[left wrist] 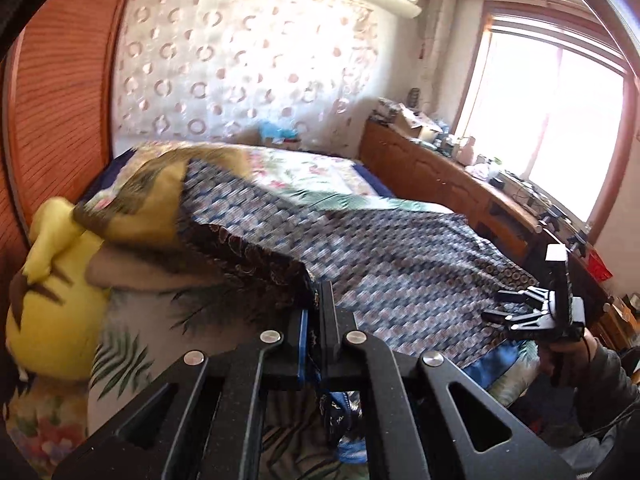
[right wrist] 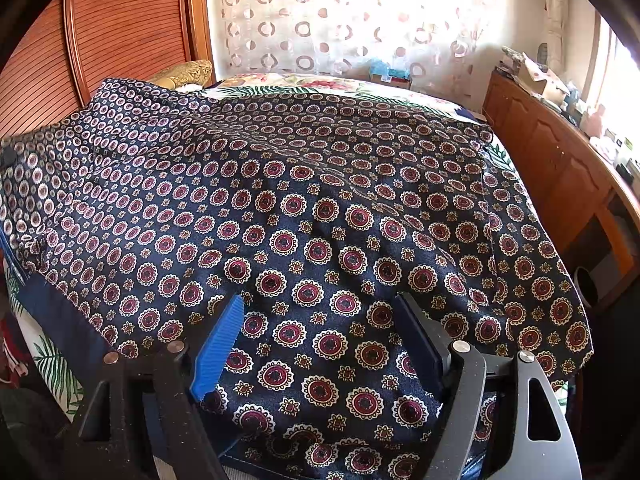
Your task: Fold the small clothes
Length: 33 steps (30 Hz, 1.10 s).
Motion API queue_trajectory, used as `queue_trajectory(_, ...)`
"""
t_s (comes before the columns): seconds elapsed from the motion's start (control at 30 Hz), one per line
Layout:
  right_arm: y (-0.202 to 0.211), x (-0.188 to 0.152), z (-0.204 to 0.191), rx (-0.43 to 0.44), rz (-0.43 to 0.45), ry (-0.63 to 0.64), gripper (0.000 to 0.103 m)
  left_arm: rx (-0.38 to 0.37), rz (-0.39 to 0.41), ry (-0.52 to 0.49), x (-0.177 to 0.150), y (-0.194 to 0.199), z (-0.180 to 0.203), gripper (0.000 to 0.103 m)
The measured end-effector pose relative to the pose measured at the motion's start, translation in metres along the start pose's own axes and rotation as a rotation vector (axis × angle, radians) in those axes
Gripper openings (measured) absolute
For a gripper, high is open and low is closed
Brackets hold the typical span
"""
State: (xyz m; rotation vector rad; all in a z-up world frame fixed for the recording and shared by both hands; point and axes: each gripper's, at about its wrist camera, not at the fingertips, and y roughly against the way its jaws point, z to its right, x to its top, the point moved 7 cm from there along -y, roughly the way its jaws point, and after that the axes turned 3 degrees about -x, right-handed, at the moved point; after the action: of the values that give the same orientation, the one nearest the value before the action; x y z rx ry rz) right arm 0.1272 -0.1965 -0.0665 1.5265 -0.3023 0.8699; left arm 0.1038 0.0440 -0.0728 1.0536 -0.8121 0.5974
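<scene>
The left tool [left wrist: 320,344] is clamped tight, its blue-padded fingers pinching a bunched edge of the patterned garment [left wrist: 400,256], and the cloth rises from that grip in a taut, lifted ridge. That looks like the carrying hand of a fold: one corner held high so the fabric can be drawn over itself. The left view is smeared, so the exact edge it holds is hard to name.

Over on the other side, the right tool [right wrist: 320,344] stands wide apart, blue pad on one side and dark pad on the other, with the medallion print of the garment [right wrist: 320,208] showing between them. It hovers low over the near edge; whether the pads touch the cloth cannot be told. From the left camera the right tool [left wrist: 516,312] sits at the far side of the garment, gripped by the person's hand [left wrist: 568,360]. It seems placed there to take the opposite edge, or to steady it.

The garment itself lies spread broadly across the bed [right wrist: 304,82], covering most of the floral cover. Beside the left tool sits a yellow plush toy [left wrist: 52,312], with a pillow [left wrist: 160,188] by the headboard [right wrist: 120,28]. A wooden cabinet [right wrist: 560,160] runs along the far side under the window.
</scene>
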Motion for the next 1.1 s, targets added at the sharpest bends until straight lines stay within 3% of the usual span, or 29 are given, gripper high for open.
queue_trajectory(0.47,0.046,-0.014,0.058,-0.035,0.097,-0.121,0.079,-0.236,-0.014,-0.161,0.051,-0.067,0.124,0.005)
queue_trajectory(0.87,0.066,-0.027,0.083,-0.058,0.127,-0.169,0.079,-0.371,-0.043,-0.273,0.076,-0.086,0.207,0.005)
queue_trajectory(0.97,0.067,-0.028,0.082,-0.058,0.128,-0.175,0.079,-0.375,-0.065,-0.286,0.074,-0.092,0.219,0.005)
queue_trajectory(1.0,0.064,-0.027,0.081,-0.057,0.128,-0.177,0.079,-0.368,-0.081,-0.292,0.072,-0.096,0.22,0.006)
queue_trajectory(1.07,0.061,-0.027,0.079,-0.054,0.126,-0.18,0.079,-0.374,-0.119,-0.285,0.067,-0.103,0.218,0.02)
queue_trajectory(1.1,0.061,-0.026,0.078,-0.053,0.126,-0.179,0.079,-0.378,-0.125,-0.275,0.065,-0.105,0.218,0.035)
